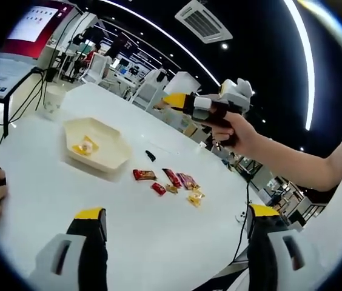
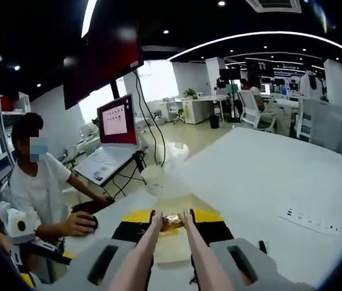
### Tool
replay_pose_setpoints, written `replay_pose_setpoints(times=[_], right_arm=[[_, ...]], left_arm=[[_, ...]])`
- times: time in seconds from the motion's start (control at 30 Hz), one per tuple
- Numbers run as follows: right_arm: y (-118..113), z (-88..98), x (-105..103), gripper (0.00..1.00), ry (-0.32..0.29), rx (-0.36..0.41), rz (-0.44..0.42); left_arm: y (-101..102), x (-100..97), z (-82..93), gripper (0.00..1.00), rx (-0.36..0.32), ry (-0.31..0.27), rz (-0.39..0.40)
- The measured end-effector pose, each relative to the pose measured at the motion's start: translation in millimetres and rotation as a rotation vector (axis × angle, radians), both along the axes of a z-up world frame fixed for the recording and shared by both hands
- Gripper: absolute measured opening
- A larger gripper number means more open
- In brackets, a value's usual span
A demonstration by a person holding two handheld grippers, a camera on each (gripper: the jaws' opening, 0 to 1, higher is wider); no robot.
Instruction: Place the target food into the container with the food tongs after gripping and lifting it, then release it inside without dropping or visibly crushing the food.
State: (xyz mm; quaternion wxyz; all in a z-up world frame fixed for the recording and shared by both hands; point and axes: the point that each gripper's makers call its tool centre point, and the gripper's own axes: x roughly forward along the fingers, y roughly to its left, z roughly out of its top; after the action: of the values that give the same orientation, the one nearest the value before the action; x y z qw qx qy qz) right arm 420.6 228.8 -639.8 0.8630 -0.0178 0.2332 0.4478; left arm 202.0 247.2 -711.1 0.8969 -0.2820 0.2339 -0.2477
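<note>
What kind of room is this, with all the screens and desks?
It looks like an open-plan office or lab: rows of desks and office chairs, a laptop on a stand, and ceiling air-conditioning vents over a big white table.
</note>
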Motion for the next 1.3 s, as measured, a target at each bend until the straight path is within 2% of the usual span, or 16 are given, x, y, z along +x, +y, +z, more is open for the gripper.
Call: replay_pose_setpoints(times=[0.4, 0.67, 0.93, 0.97, 1.0, 1.03, 1.07, 1.1, 1.2, 1.23, 1.3], right_arm=[[5, -6.5, 18, 0.22, 0.007, -0.014, 0.006], [5, -7.6, 17, 0.24, 0.019, 0.008, 0.002], [-5, -14.5, 15, 0.24, 0.043, 0.031, -0.002], [-2, -11.1, 11, 0.24, 0.049, 0.07, 0.016], [6, 3.0, 2, 0.25, 0.072, 0.199, 0.068], [9, 7.9, -3, 0.25, 0.085, 0.232, 0.081], [12, 19.5, -11, 0.26, 0.129, 0.313, 0.099], [12, 23.8, -13, 0.26, 0.132, 0.326, 0.096], [10, 37.1, -14, 0.26, 0.051, 0.319, 0.085], [9, 37.7, -12, 0.27, 0.042, 0.305, 0.067], [8, 44.2, -9, 0.28, 0.067, 0.338, 0.026]], left_arm=[[8, -6.7, -3.3, 0.97, -0.001, 0.014, 0.032], [9, -4.7, -4.8, 0.96, -0.005, 0.018, 0.048], [5, -2.8, -6.3, 0.96, -0.006, 0.023, 0.049], [5, -2.7, -6.2, 0.96, -0.006, 0.023, 0.049], [5, -2.8, -6.4, 0.96, -0.007, 0.023, 0.049], [4, -2.9, -6.9, 0.96, -0.007, 0.026, 0.049], [4, -3.2, -7.6, 0.96, -0.006, 0.029, 0.047], [4, -3.4, -8.0, 0.96, -0.005, 0.03, 0.046], [3, -5.1, -10.3, 0.94, 0.015, 0.033, 0.032], [2, -5.6, -11.0, 0.94, 0.015, 0.038, 0.028], [2, -6.1, -11.6, 0.93, 0.017, 0.04, 0.022]])
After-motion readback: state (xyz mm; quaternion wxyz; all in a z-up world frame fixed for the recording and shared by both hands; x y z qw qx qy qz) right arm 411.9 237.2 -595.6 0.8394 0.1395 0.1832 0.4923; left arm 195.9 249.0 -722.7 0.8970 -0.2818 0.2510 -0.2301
